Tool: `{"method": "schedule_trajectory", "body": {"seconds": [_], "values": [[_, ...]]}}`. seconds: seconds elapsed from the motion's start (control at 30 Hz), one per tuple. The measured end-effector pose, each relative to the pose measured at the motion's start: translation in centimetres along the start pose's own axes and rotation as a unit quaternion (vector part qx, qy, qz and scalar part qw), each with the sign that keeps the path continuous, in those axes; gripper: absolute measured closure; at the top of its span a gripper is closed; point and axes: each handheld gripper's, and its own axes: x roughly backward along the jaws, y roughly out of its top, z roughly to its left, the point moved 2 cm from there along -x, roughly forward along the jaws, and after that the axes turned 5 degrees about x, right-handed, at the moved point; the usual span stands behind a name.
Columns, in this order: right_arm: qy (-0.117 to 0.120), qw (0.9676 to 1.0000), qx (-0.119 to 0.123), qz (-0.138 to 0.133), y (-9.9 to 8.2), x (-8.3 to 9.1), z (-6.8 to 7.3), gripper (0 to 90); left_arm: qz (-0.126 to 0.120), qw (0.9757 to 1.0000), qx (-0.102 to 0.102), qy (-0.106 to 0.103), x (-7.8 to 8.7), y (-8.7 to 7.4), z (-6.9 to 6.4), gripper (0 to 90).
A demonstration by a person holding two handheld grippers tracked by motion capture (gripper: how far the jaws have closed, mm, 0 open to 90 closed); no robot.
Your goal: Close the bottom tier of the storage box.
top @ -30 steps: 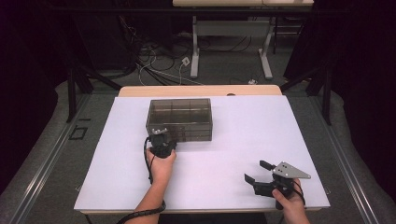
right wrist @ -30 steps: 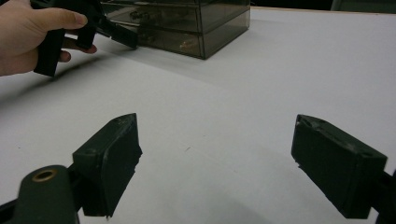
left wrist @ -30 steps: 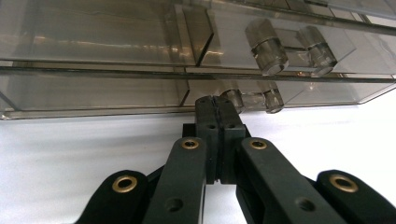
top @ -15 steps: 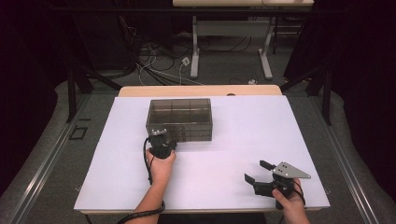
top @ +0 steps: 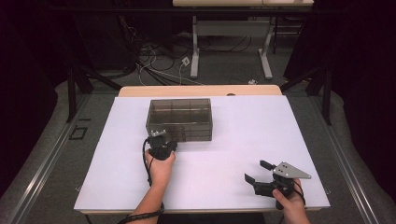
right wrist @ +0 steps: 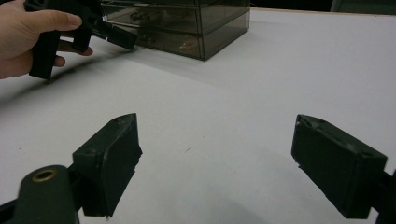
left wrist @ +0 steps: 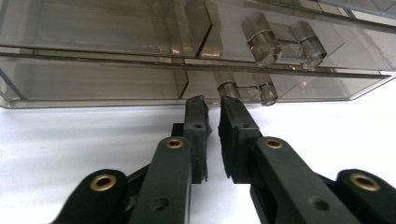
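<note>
We held the left gripper right at the lower drawer knob of the smoky plastic drawer box, which sat at the back middle of the white table. Its jaws had just opened a crack, gripping nothing. The right gripper waited wide open, empty. We thought it best to close on the knob, then pull straight and slow

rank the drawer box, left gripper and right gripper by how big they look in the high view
1. drawer box
2. right gripper, jaws spread wide
3. left gripper, partly covered by the hand, so grippers' order is unsure
</note>
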Motion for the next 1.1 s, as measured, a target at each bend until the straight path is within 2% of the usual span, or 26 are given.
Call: {"method": "schedule_trajectory", "body": {"seconds": [0.2,0.27,0.4,0.57,0.97,1.1], "values": [[-0.001,1.0,-0.001,-0.002,-0.1,-0.1,0.0,14.9,0.002,0.9999,-0.008,-0.007,0.3,0.0,-0.1,69.6],[-0.005,0.9999,-0.003,-0.009,0.0,-0.1,0.0,14.9,0.001,0.9999,-0.011,-0.003,0.4,0.0,-0.2,65.7],[-0.004,1.0,-0.004,-0.008,0.0,-0.1,0.0,14.9,-0.01,0.9997,-0.021,0.004,0.7,0.0,-0.4,58.2],[-0.002,1.0,-0.002,-0.006,-0.1,-0.1,0.1,14.9,-0.009,0.9994,-0.033,0.008,0.9,0.0,-0.6,48.6],[-0.003,1.0,-0.005,-0.005,-0.1,-0.2,0.1,14.8,-0.012,0.9985,-0.051,-0.015,1.7,0.0,-1.1,48.3],[-0.004,1.0,-0.005,-0.003,-0.1,-0.1,0.0,14.9,-0.015,0.9981,-0.053,-0.028,2.1,0.0,-1.3,42.2]]}}
